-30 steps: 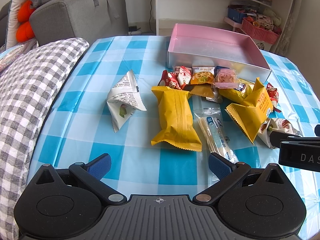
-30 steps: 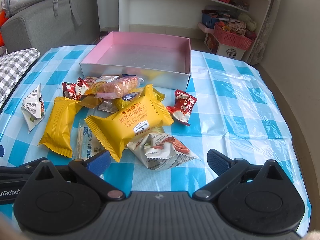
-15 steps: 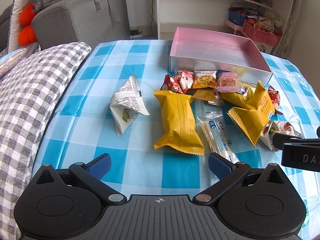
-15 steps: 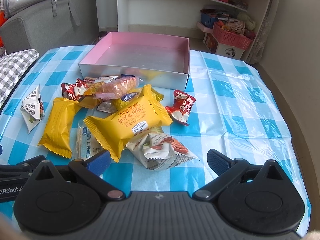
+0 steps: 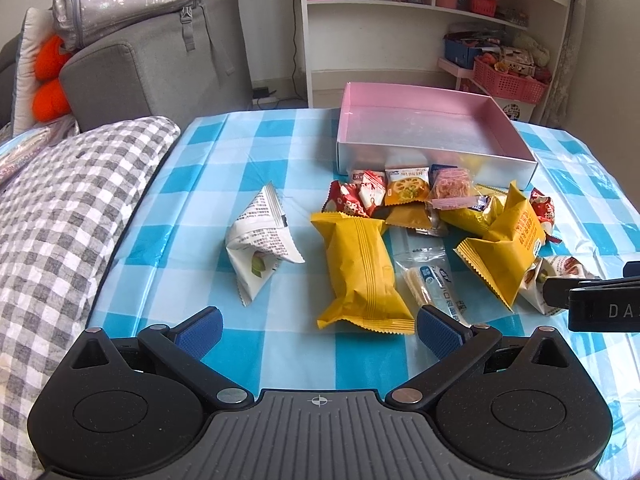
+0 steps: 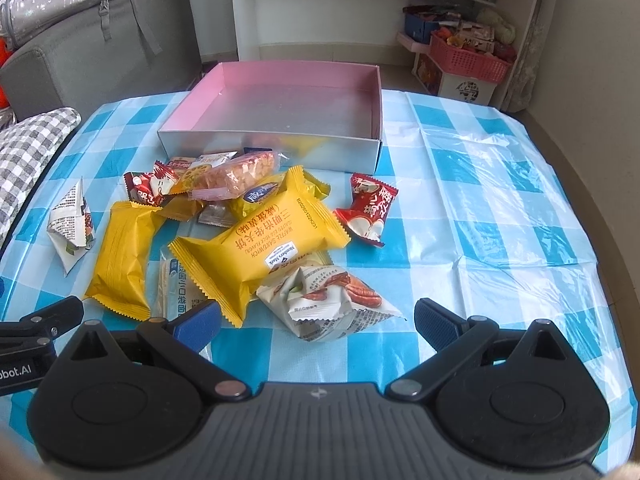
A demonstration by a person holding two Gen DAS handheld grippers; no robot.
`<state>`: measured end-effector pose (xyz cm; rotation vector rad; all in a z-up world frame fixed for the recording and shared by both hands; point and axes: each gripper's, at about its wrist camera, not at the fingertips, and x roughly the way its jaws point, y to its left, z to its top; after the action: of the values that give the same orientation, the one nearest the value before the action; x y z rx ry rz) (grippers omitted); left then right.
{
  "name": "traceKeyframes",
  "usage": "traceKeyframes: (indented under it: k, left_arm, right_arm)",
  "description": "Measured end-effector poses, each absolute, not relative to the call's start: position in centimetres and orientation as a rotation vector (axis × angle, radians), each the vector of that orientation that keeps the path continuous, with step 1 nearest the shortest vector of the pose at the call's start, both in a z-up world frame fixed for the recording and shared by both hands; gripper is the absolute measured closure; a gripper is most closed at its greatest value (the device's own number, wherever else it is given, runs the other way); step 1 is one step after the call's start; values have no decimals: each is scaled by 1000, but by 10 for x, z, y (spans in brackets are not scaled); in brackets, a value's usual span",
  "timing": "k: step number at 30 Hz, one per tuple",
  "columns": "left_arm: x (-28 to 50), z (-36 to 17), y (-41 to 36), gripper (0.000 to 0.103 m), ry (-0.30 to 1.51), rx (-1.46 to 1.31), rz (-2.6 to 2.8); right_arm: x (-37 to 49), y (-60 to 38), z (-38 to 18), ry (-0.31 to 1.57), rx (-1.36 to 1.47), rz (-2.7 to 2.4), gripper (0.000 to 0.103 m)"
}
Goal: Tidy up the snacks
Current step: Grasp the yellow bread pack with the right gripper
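Observation:
A pile of snack packets lies on the blue checked tablecloth in front of an empty pink box (image 5: 432, 128) (image 6: 288, 108). A long yellow packet (image 5: 360, 272) (image 6: 124, 256) and a white triangular packet (image 5: 260, 248) (image 6: 72, 224) lie ahead of my left gripper (image 5: 318, 328), which is open and holds nothing. My right gripper (image 6: 316, 320) is open too, just behind a white pecan packet (image 6: 332, 304) (image 5: 560, 276) and a yellow waffle packet (image 6: 264, 244). A red packet (image 6: 368, 216) lies apart on the right.
A grey checked cushion (image 5: 60, 220) borders the table's left edge. A grey sofa (image 5: 152, 68) and white shelves (image 5: 420, 20) with red baskets stand behind the table. The right gripper's body (image 5: 600, 304) juts in at the left wrist view's right edge.
Both grippers have drawn back and risen slightly, so the snacks and box sit a little farther off. Nothing on the table has moved; both grippers stay open.

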<state>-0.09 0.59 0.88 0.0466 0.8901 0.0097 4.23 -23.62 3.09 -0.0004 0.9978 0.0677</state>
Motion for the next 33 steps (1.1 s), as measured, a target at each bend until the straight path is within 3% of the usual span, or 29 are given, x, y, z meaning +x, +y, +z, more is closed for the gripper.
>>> traceKeyframes:
  k: [14, 18, 24, 33]
  left_arm:
    - [5, 23, 16, 1, 888, 24, -68]
    - [14, 26, 24, 2, 904, -8, -91]
    - [29, 26, 28, 11, 926, -32, -132]
    - [56, -2, 14, 29, 962, -23, -188]
  right_arm:
    - [54, -245, 43, 1009, 82, 136, 1]
    - [61, -251, 48, 1023, 136, 165, 6]
    - [76, -258, 52, 1055, 248, 206, 20]
    - [103, -261, 32, 1128, 427, 232, 32]
